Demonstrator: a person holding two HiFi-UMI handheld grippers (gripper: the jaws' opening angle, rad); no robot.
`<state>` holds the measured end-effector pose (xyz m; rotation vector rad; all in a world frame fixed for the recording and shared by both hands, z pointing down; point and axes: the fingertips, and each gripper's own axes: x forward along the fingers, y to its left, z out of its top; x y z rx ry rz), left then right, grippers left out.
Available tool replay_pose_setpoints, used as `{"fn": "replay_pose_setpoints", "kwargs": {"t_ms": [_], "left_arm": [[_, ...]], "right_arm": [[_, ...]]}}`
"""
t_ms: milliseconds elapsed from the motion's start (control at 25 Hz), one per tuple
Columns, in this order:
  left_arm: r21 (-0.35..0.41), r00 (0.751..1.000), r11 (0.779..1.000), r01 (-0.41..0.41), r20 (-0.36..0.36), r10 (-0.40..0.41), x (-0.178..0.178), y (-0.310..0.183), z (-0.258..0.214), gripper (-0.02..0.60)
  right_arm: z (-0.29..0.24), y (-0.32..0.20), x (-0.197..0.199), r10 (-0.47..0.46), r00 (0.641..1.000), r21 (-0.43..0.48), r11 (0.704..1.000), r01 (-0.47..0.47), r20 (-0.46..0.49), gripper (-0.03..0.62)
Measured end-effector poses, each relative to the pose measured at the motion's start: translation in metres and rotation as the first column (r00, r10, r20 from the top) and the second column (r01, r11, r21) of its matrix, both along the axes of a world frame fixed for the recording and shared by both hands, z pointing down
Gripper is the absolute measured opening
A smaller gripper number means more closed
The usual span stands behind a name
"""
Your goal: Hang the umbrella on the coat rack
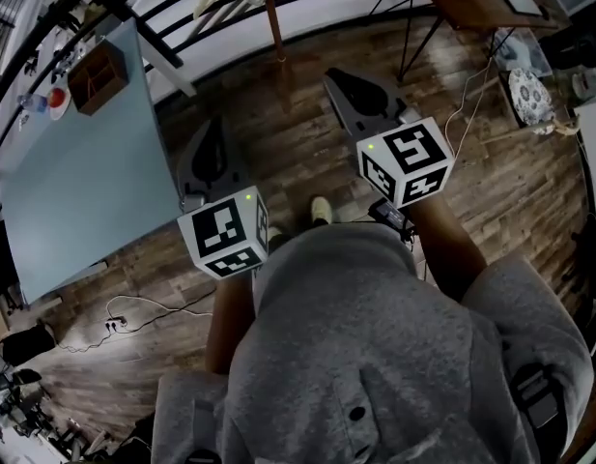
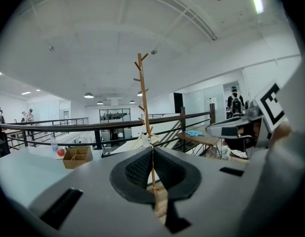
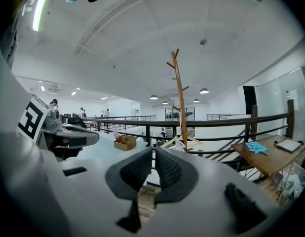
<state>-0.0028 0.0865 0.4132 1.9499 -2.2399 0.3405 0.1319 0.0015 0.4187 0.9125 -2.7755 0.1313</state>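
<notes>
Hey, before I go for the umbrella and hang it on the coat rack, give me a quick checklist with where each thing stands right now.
1. Left gripper free to grasp: ok, jaws together, nothing between them.
2. Right gripper free to grasp: ok, shut and empty.
3. Jaws opened ready for a grasp: not ok, both are shut.
4. Coat rack upright and ahead: ok, its upper pegs are bare.
5. Umbrella located: cannot tell; a pale thing at the rack's foot may be it.
6. Table out of the way: ok, it stands off to the left.
</notes>
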Motion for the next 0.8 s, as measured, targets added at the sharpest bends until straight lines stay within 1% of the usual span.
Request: {"fn": "replay_pose_setpoints", "kwargs": {"t_ms": [160,280,480,800], "left_arm": [[-0.006,1.000,1.000,-0.002,-0.008,0.002,-0.006,0.000,0.005,0.014],[-0.003,1.000,1.000,-0.003,-0.010,0.003,-0.004,0.000,0.006,0.014],[-0.011,0.999,1.000,-0.017,-0.032,0.017,0.003,-0.002,0.010,0.014],[-0.017,0.999,1.000,-0.021,-0.029,0.021,0.007,0.000,0.013,0.014]], "right_arm": [[0.005,0.001,-0.003,0.003,1.000,-0.006,1.000,-0.003,-0.011,0.031],[0.007,0.003,-0.003,-0.002,1.000,-0.008,1.000,0.002,-0.011,0.031],[0.009,0.001,0.003,0.002,1.000,-0.022,1.000,-0.002,-0.003,0.031],[0.013,0.002,0.004,-0.007,1.000,-0.018,1.000,0.006,-0.013,0.031]]}}
